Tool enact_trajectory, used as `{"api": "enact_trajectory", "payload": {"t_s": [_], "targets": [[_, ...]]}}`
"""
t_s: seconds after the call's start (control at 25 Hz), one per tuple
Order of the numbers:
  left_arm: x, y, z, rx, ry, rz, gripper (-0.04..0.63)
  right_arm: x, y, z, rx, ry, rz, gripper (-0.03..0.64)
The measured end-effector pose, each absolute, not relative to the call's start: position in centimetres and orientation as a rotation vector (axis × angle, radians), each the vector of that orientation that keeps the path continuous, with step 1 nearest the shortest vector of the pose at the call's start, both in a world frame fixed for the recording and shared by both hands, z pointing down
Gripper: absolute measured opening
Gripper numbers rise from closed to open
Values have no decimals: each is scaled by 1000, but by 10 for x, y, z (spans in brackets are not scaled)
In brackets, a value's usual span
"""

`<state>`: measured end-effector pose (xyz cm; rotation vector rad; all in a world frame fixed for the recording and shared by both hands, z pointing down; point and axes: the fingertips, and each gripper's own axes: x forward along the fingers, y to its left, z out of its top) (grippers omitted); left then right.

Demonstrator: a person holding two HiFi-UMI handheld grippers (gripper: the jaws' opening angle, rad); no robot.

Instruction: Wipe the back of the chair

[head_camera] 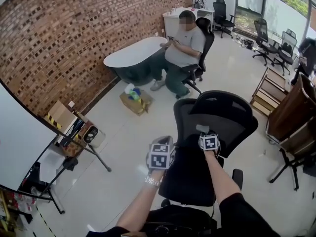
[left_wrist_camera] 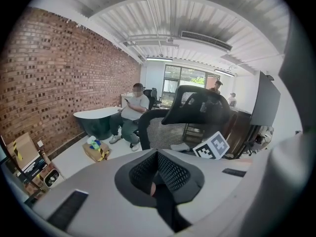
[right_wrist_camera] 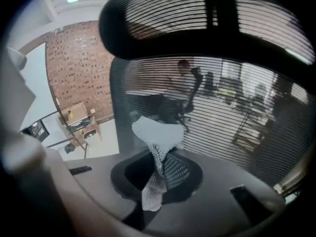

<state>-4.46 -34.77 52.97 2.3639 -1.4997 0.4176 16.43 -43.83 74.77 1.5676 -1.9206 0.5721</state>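
Note:
A black mesh office chair stands in front of me, its back (head_camera: pixel 217 115) upright above the seat (head_camera: pixel 190 179). My right gripper (head_camera: pixel 204 132) is shut on a white cloth (head_camera: pixel 202 129) and holds it against the mesh of the chair back (right_wrist_camera: pixel 222 98). In the right gripper view the cloth (right_wrist_camera: pixel 155 132) bunches out from between the jaws of the right gripper (right_wrist_camera: pixel 158 169). My left gripper (head_camera: pixel 165 142) hovers over the seat, left of the right one. Its jaws are shut with nothing in them. The left gripper (left_wrist_camera: pixel 158 174) faces the chair back (left_wrist_camera: pixel 170 132).
A person sits on another chair (head_camera: pixel 185 43) at a white oval table (head_camera: pixel 133 51) by the brick wall. A cardboard box (head_camera: pixel 136 102) lies on the floor. A tripod stand (head_camera: pixel 79 154) is at left, wooden shelving (head_camera: pixel 291 117) at right, more office chairs (head_camera: pixel 264 43) behind.

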Motion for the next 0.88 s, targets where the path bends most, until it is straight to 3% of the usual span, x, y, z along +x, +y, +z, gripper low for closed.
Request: {"api": "enact_trajectory", "payload": {"t_s": [0.28, 0.44, 0.6, 0.88], "targets": [[-27, -355, 540, 2359, -1460, 438, 5, 361, -382, 740, 1822, -1628, 614, 28], [-11, -354, 542, 2372, -1431, 449, 5, 409, -356, 731, 1918, -1619, 684, 26], [2, -356, 539, 2390, -1414, 447, 5, 361, -361, 715, 1891, -1741, 664, 26], [13, -353, 533, 2399, -1406, 455, 5, 142, -390, 715, 1474, -2129, 609, 28]]}}
